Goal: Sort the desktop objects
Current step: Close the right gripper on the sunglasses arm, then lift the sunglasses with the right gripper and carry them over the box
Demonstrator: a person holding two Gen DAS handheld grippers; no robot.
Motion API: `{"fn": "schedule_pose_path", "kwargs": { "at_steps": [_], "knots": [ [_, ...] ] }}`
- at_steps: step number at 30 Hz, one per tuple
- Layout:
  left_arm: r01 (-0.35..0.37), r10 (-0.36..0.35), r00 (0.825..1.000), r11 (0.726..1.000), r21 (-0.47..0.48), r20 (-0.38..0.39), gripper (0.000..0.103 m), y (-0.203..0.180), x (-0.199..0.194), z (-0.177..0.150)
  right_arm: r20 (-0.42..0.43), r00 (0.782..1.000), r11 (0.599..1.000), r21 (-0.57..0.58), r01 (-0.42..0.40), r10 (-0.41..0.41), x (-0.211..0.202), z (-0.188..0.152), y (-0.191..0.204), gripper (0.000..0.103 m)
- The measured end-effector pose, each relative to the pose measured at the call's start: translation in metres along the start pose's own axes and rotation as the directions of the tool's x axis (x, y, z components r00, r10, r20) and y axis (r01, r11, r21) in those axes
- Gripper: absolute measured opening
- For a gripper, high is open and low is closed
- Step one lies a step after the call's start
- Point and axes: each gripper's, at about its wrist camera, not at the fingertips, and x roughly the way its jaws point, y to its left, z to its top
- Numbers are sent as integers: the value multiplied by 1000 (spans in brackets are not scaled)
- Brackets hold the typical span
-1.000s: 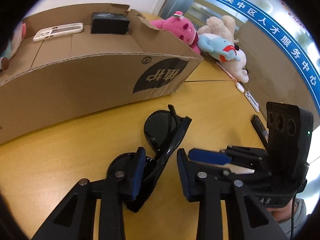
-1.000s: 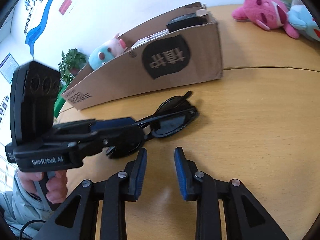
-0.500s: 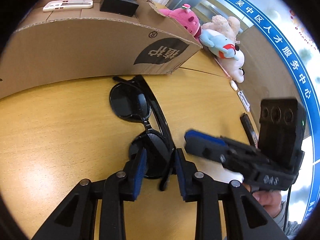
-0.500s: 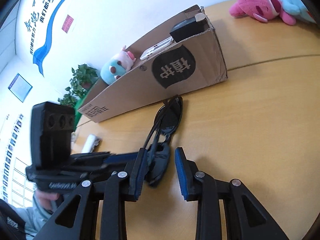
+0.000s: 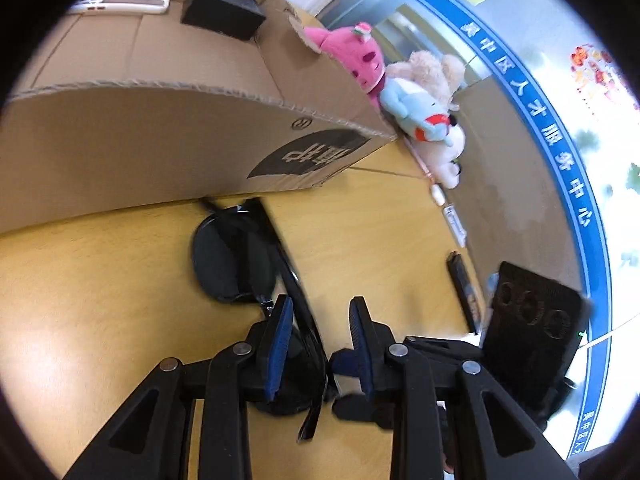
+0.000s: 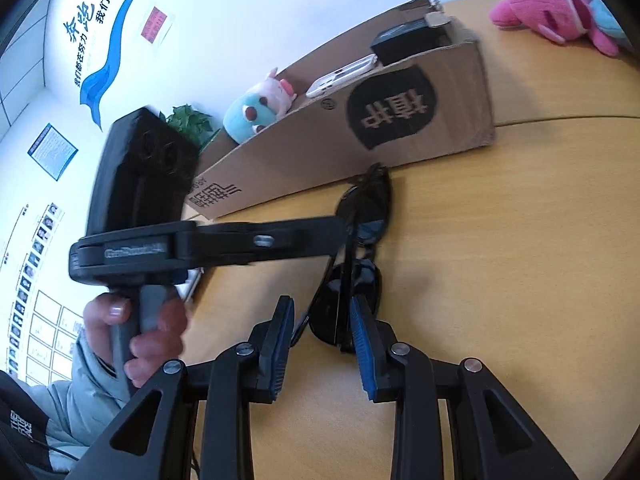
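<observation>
Both tongs (image 5: 320, 344) (image 6: 322, 340) straddle the sunglasses (image 5: 240, 264) on the table.

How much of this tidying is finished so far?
Some looks done: a white phone case, a black case and a blue plush sit in the cardboard box. In hand: the sunglasses lie on the table beside the box, with the left tongs and right tongs both open around them, not yet lifted. Possibly left: the pink plush outside the box.
</observation>
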Motion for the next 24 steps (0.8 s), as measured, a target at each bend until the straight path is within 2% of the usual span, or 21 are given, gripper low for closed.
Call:
{"fn": "schedule_pose_path", "kwargs": {
  "at_steps": [2,5,11,16,24],
  "knots": [
    [5,-5,1000,1000,-16,-29,26,4,9,-2,-14,1000,1000,-4,7,-7,10,4,2,30],
    [-15,14,999,999,-30,-39,8,7,16,-6,-48,999,1000,1,27,-27,23,4,0,29],
    [-17,17,1000,999,-51,-11,7,9,9,-8,-60,998,999,-27,34,-35,29,0,4,17],
    [-5,6,1000,999,-54,26,7,7,-5,-9,-66,998,999,-48,23,-26,25,-1,8,14],
    [-9,11,990,1000,-18,144,7,-15,-47,-8,-31,999,995,-97,11,-14,8,7,28,11]
  ]
}}
